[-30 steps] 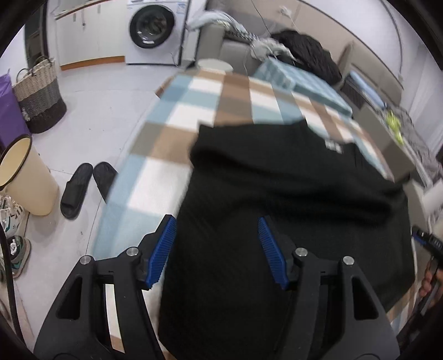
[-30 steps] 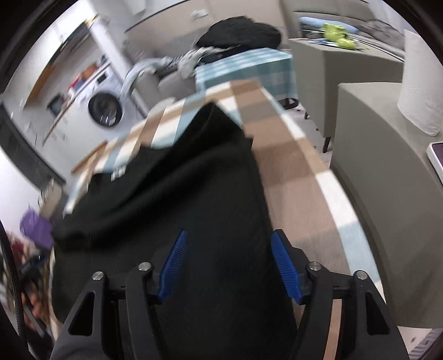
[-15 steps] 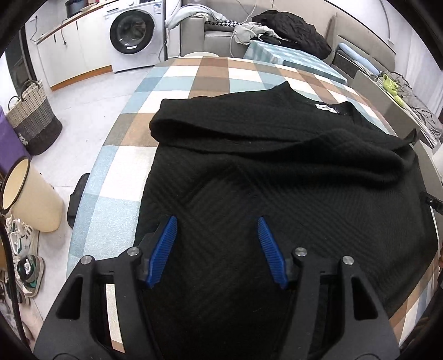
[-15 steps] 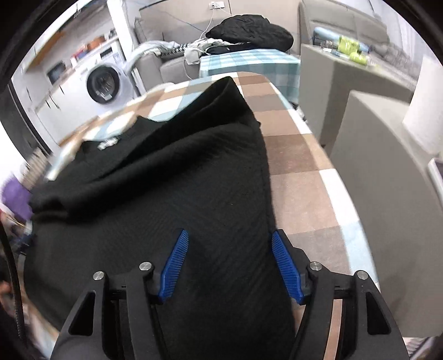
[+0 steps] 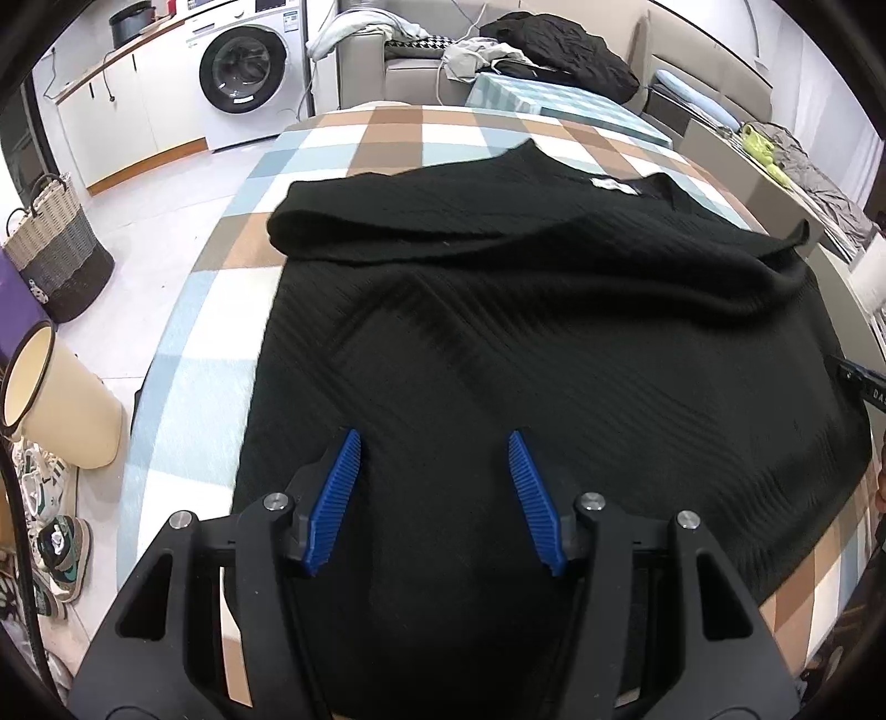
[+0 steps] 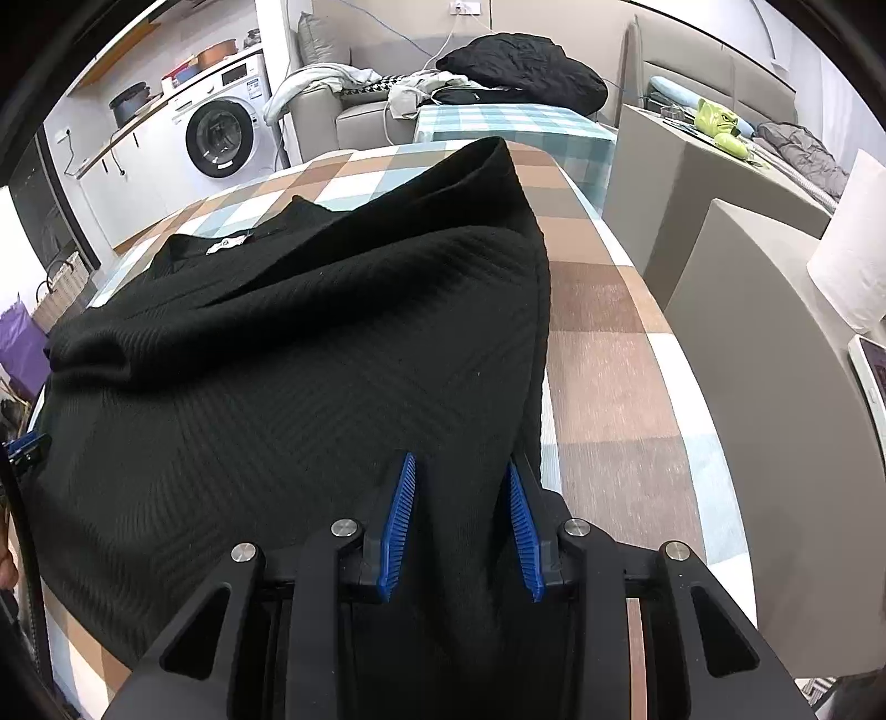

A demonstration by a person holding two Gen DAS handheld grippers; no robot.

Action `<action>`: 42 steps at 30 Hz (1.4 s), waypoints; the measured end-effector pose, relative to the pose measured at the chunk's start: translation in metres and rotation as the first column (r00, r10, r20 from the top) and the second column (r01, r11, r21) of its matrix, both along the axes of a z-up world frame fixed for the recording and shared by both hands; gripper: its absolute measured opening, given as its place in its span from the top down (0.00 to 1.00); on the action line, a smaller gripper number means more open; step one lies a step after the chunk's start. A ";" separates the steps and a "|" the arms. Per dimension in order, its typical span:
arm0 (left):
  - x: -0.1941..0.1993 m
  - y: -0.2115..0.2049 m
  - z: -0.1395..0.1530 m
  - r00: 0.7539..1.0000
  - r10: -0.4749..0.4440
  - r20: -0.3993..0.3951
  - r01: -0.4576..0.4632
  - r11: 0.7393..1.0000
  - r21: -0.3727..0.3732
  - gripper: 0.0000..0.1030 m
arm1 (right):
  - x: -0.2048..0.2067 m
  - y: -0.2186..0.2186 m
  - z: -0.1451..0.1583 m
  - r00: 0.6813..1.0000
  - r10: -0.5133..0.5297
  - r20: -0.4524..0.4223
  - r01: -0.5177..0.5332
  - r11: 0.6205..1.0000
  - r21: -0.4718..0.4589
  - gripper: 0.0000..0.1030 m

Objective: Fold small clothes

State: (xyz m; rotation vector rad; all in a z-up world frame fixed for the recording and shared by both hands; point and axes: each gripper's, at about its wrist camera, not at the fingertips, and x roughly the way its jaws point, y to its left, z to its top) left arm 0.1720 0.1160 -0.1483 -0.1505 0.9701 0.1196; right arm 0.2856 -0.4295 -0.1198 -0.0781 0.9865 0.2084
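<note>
right wrist: right tool (image 6: 459, 520) jaws narrowed over sweater (image 6: 288, 354).

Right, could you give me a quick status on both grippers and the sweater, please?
Left gripper open above black sweater. Right gripper jaws just closing around its near edge. Sleeves folded in, sweater flat on checked table. Nothing in the way.

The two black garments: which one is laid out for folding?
The black sweater spread flat on the checked table, right under both tools. The other, a crumpled black jacket, sits heaped on the sofa behind.
</note>
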 end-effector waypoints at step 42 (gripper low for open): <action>0.170 0.138 0.086 0.944 0.227 0.239 -0.138 0.930 -0.340 0.95 | 0.082 0.012 0.060 0.979 -0.162 0.123 0.139 0.974 0.176 0.45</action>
